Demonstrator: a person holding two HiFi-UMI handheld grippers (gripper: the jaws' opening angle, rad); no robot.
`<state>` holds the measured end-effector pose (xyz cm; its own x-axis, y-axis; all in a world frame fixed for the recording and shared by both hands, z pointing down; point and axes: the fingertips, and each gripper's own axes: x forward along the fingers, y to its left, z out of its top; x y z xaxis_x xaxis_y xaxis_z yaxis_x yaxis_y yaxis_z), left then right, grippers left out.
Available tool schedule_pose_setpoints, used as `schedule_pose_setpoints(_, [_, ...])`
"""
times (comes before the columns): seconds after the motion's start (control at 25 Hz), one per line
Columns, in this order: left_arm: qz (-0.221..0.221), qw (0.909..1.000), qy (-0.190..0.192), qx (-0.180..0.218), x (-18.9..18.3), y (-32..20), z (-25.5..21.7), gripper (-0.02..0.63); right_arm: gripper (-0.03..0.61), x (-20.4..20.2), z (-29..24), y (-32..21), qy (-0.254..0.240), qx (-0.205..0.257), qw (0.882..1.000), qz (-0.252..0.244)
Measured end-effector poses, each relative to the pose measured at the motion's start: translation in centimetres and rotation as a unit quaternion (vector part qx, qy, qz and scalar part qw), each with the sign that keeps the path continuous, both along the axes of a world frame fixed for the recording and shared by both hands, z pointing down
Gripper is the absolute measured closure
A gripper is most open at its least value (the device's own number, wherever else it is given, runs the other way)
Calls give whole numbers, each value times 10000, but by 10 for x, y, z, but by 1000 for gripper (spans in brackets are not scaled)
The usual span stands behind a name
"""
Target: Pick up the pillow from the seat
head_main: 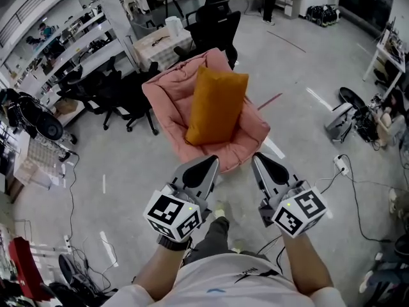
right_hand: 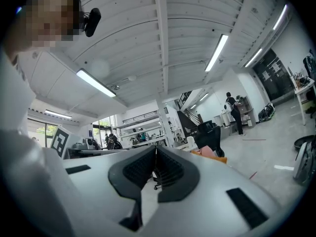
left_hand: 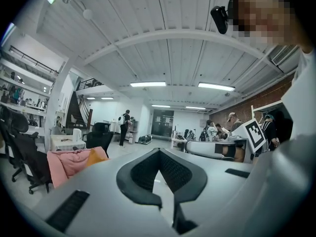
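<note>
An orange pillow (head_main: 216, 105) leans upright on a pink padded seat (head_main: 165, 101) on the floor ahead of me. Both grippers hover side by side in front of the seat, well short of the pillow. My left gripper (head_main: 211, 160) is shut with nothing in it, just before the seat's front edge. My right gripper (head_main: 257, 158) is shut and empty too. In the left gripper view the pink seat (left_hand: 66, 164) and a bit of the pillow (left_hand: 96, 156) show at the left, beyond the gripper (left_hand: 158, 152). In the right gripper view the gripper (right_hand: 156, 148) points level, with the pillow (right_hand: 216, 158) a sliver at the right.
Black office chairs (head_main: 115, 91) stand left of and behind the seat, by a small table (head_main: 160, 43). Cables and a power strip (head_main: 340, 165) lie on the grey floor at the right. Shelving lines the left wall. People stand at the far end of the room.
</note>
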<state>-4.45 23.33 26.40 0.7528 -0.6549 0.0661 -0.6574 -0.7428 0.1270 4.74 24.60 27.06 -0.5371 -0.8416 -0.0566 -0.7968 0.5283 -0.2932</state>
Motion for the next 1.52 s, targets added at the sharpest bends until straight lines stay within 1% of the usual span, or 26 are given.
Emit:
schedule_pose_setpoints(0.2, [12,10000,-10,-77,1,-50,14,604,563,1,13,-48,13,-92,10000,29])
schedule_pose_setpoints(0.4, [50,9998,-68,-182,0,-114,33,604,563,2,29,-110,1,-223,9997,129])
schedule_pose_setpoints(0.6, [78,9995,-144,-254,-9,-192,43,604,563,-7,38,-183,-4,-385,9990,229])
schedule_pose_setpoints(0.8, [131,9992,-264,-259,-17,-268,54,604,561,-9,46,-259,-49,-478,9978,447])
schedule_pose_setpoints(0.92, [124,9991,-317,-265,-25,-303,60,604,561,-11,52,-292,-93,-551,9969,560])
schedule_pose_setpoints(1.08, [78,9989,-351,-300,-33,-341,67,604,561,-14,55,-328,-90,-583,9965,593])
schedule_pose_setpoints(1.24, [44,9985,-474,-252,-28,-375,71,604,561,-3,63,-363,-154,-687,9954,643])
schedule_pose_setpoints(1.4, [-155,9981,-545,-221,-24,-415,81,604,561,16,84,-404,-159,-871,9937,682])
schedule_pose_setpoints(1.52, [-325,9975,-574,-272,-18,-450,93,604,560,36,104,-439,-190,-970,9925,713])
